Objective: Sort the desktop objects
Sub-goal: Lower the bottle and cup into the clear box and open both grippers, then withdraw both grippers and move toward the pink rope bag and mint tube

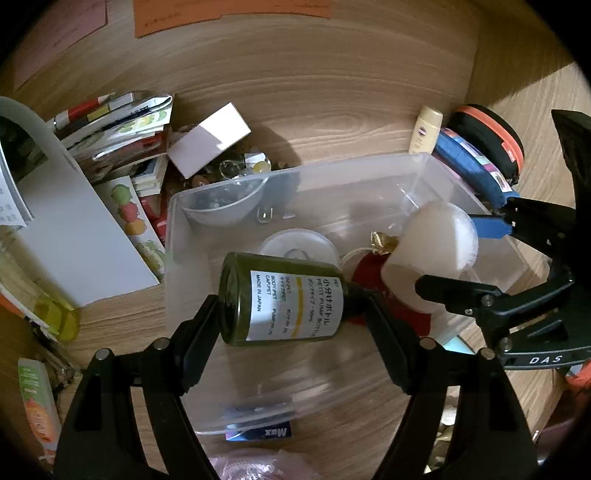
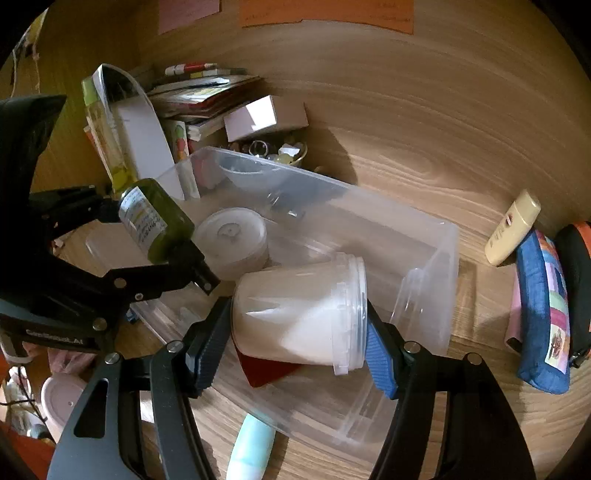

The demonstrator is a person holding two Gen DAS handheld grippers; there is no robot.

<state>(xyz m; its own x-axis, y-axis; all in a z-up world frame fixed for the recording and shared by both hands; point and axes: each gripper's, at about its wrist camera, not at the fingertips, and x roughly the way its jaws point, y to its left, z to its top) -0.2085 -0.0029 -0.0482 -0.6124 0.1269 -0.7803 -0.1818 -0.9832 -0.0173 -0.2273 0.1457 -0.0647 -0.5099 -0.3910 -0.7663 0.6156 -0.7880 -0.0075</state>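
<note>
Bottle [image 1: 284, 301] and jar [image 2: 299, 314] hang over the bin [image 1: 229, 192], each pinched in our grippers.
Left gripper [image 1: 288, 317] at centre frame clamps the bottle, right gripper [image 2: 295, 332] the jar; next we lower both and spread the fingers.

surface: light wood-grain desk [image 1: 332, 96] | back: wooden panel, same tone, with orange paper sheet [image 2: 325, 14] and pink sheet [image 2: 188, 11] stuck on it | light: warm, dim, hard shadows falling right
</note>
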